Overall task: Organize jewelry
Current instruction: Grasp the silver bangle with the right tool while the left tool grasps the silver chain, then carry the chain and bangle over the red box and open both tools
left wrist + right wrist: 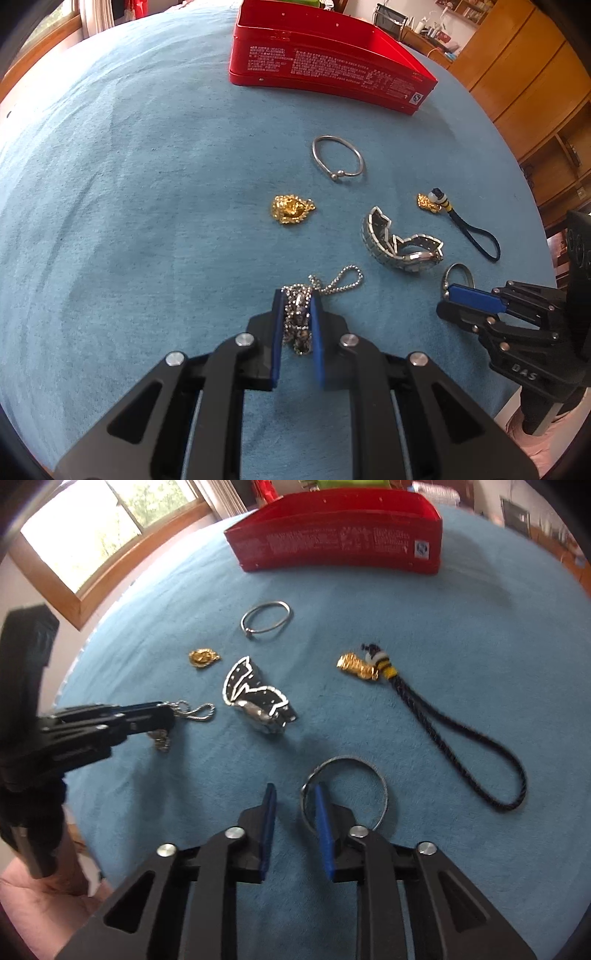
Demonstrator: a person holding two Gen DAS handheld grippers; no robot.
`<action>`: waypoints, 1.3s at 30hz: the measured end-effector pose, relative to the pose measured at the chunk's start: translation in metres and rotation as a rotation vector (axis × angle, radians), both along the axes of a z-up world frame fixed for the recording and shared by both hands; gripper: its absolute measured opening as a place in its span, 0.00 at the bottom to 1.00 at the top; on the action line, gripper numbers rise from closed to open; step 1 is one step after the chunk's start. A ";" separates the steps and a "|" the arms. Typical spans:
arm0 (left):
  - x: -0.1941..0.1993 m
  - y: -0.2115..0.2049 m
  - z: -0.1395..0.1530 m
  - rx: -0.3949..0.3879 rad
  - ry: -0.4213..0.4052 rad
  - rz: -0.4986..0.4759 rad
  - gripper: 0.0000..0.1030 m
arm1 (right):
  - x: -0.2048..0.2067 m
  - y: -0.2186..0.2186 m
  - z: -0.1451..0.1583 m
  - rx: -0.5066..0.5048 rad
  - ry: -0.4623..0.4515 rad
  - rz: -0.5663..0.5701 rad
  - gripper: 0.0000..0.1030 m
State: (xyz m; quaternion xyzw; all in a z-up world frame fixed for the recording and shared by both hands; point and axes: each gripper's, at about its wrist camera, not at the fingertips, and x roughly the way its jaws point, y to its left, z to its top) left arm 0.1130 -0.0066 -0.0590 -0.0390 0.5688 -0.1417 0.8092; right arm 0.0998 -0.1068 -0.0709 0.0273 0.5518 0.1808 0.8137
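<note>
Bench (110,184): blue cloth with loose jewelry spread in front of a red tin (332,66), the likely home for every piece.
Gold pendant (291,209): lies alone in front of the tin's left end, untouched.
Left gripper (297,295): well in front of the tin, fingers clenched on a bunched bead chain (340,280). One loop trails free on the cloth toward the tin.
Bangle (338,157): the piece nearest the tin, just in front of its middle.
Watch (402,243): on its side in front of the tin's right half, band curled, between the two grippers.
Bee strap (469,232): in front of the tin's right end, with a gold charm (426,202) touching its beaded head.
Right gripper (295,794): fingers narrowed astride the near rim of a metal ring (369,766), one finger inside the loop. A strip of cloth shows between the other pad and the rim, so the ring lies ungripped on the bench.
Risk, chain: the trailing loop could drag or snag the watch on the way to the tin, and a loose bunch may slip from the pads.
Risk, ring: a pinch on so thin a rim could flick it aside or tip it out of the fingers.
Left wrist view only: the chain wadded between the pads.
Right wrist view only: the gap at the ring's rim, the strap's full loop, and a window left of the tin.
</note>
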 end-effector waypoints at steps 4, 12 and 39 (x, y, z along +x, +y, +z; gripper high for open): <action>0.000 0.003 0.002 -0.011 -0.005 -0.010 0.11 | -0.002 0.002 -0.001 -0.041 -0.028 0.000 0.03; -0.007 0.008 0.026 -0.048 -0.055 -0.019 0.11 | -0.009 -0.018 0.023 0.038 -0.077 -0.029 0.03; -0.006 0.017 0.145 -0.162 -0.308 -0.029 0.11 | 0.014 -0.042 0.087 0.148 -0.205 -0.068 0.03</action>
